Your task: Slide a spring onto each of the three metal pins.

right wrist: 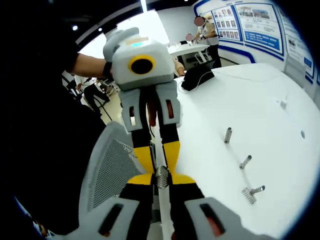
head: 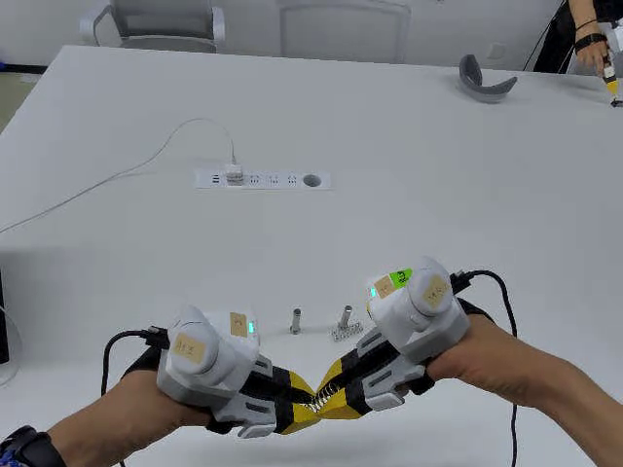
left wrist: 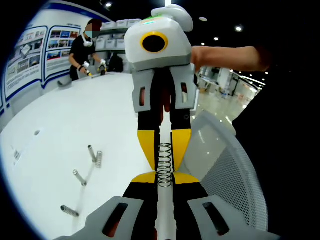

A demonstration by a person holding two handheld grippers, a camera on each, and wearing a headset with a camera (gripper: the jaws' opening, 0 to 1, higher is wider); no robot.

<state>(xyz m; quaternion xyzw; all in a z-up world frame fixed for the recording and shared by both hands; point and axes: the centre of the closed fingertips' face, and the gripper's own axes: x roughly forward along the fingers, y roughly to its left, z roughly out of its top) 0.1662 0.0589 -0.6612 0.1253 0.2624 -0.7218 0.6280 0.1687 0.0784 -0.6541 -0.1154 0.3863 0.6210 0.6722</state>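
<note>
Head view: we hold 2 grippers tip to tip over the table's near edge. Left gripper and right gripper both have narrow jaws, each pinching an end of 1 spring, axis left-right btwn them. Behind: 2 upright pins, 1 loose spring beside the right one.

Left gripper view: spring is a silvery open coil, axis straight ahead.

Right gripper view: 3 pins on the table; spring seen nearly end-on.
</note>
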